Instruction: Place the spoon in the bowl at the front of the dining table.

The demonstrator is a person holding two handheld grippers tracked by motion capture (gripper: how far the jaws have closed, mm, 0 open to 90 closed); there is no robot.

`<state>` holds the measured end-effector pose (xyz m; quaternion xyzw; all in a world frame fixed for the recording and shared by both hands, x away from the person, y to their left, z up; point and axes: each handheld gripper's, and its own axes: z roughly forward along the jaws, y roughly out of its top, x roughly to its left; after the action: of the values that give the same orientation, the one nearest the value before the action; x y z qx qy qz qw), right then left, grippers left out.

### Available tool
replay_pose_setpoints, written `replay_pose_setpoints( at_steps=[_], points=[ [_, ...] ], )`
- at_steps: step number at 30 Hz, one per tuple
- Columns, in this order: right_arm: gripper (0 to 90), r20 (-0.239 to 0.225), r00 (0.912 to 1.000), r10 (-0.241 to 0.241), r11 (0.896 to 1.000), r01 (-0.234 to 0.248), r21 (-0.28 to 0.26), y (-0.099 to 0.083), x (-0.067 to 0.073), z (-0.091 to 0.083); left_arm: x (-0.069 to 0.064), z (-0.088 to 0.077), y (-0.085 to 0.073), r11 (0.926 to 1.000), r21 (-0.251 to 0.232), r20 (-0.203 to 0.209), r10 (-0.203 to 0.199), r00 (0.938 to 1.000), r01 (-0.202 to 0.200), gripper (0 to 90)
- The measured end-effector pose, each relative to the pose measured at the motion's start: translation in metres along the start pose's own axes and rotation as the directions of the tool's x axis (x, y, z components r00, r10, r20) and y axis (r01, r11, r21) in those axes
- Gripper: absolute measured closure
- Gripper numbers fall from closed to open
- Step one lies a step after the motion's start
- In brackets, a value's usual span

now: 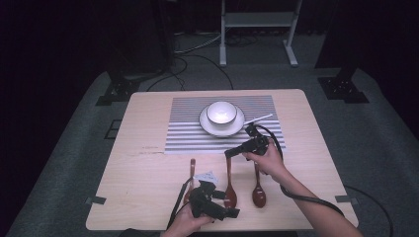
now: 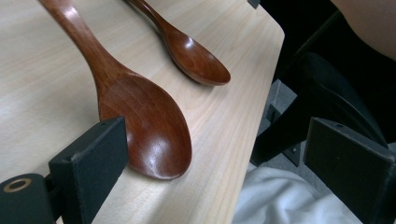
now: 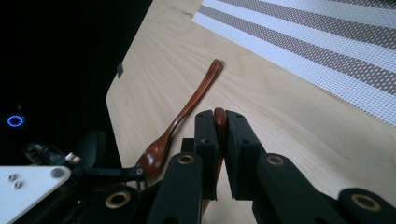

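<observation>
A: Right tool (image 1: 232, 152) state?

B: Jaws were clamped on the handle tip of the middle wooden spoon (image 1: 230, 187). The right gripper view showed the handle end (image 3: 219, 120) pinched between the pads. The spoon's bowl was resting on the table (image 1: 148, 168).

A: Left tool (image 1: 232, 213)?

B: Wide apart, gripping nothing. It sat low at the table's near edge; in the left gripper view the middle spoon's bowl (image 2: 149, 126) lay just beside one jaw.

A: Other spoons?

B: One left (image 1: 191, 170), one right (image 1: 258, 190), both flat on the table, near the middle one but apart.

A: Rest?

B: White bowl (image 1: 221, 112) on a plate (image 1: 237, 127), on a striped placemat (image 1: 188, 133), farther back.
</observation>
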<state>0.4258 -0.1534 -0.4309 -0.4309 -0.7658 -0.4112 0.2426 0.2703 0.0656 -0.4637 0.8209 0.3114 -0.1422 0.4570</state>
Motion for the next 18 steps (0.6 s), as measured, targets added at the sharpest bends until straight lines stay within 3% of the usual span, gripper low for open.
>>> replay_pose_setpoints(
  at_steps=[8,18],
  points=[
    [83.4,-0.010,0.9999,0.013,0.999,-0.013,-0.030,0.004,-0.001,-0.020,0.002,-0.004,0.001,0.9998,-0.019,-0.026,-0.005,0.9996,0.005,5.6],
    [83.3,0.023,0.9995,0.023,0.996,-0.021,-0.090,0.011,-0.004,-0.042,0.005,-0.008,0.001,0.9995,-0.032,-0.051,-0.010,0.9986,0.008,5.6]
  ],
)
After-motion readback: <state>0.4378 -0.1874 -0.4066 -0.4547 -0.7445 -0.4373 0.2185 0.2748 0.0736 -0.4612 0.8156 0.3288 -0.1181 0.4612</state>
